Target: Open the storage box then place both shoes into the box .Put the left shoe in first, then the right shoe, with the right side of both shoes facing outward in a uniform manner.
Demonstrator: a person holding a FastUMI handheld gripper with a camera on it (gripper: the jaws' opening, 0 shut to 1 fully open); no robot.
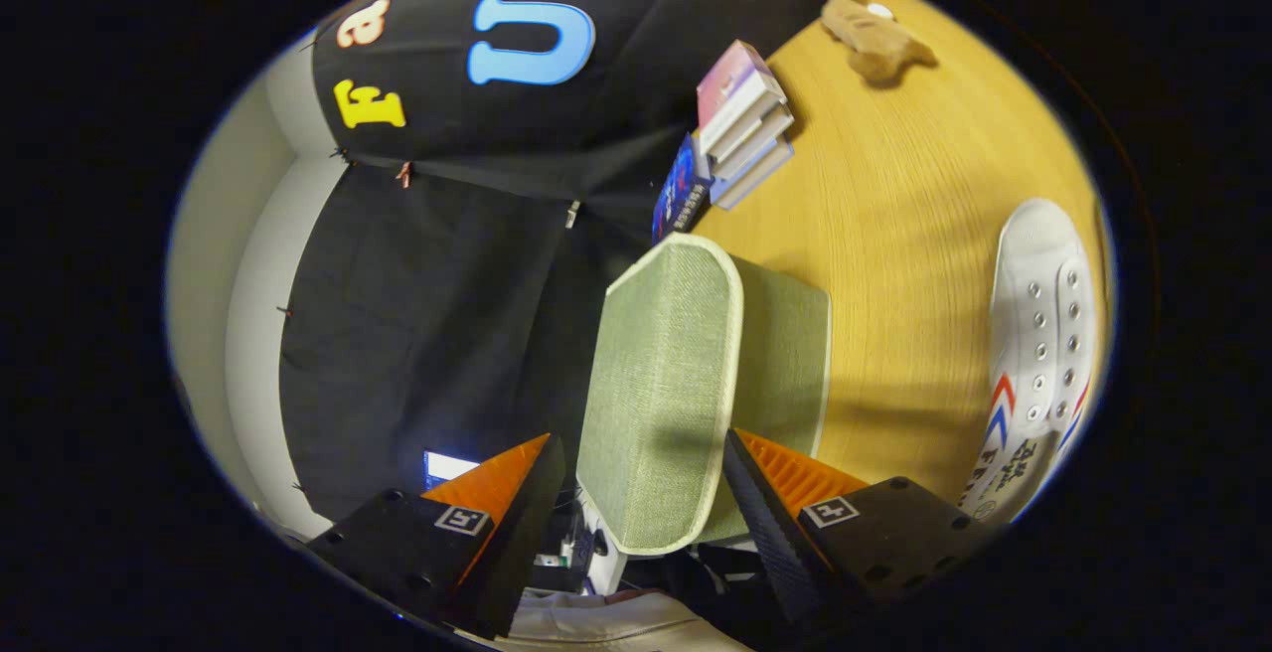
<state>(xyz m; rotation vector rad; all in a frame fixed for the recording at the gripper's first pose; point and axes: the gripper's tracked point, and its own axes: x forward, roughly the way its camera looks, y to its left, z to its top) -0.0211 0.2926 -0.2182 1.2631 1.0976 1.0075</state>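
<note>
Gripper point(636, 493), gripper view, rolled sideways so the wooden surface point(894, 235) runs up one side and the booth wall the other. Fingers spread apart w/ the green fabric lid point(661, 394) of the storage box point(790, 354) standing between them. One finger point(765, 513) sits close against the lid's rim edge; other finger point(522, 513) stands clear of it w/ a visible gap. So fingers open, not clamped on anything; contact on the near finger cannot be confirmed.

Lid: pale green woven cloth, light piping round the edge, rounded corners, raised edge-on toward the camera. Box body same green fabric, directly behind the lid, resting on the surface. Inside of box not visible from this angle.

White shoe point(1043, 354): canvas, metal eyelets, red & blue stripes on the side, lying on the surface well apart from the box, beyond the near finger. Only one shoe in sight; cannot tell left or right.

Other items: stack of books point(745, 120) on the surface just beyond the box, near the wall; brown plush toy point(874, 36) further off on the surface, apart from the books.

Below the fingers a bit of light cloth point(616, 622) shows, poss. a sleeve – unclear
</note>
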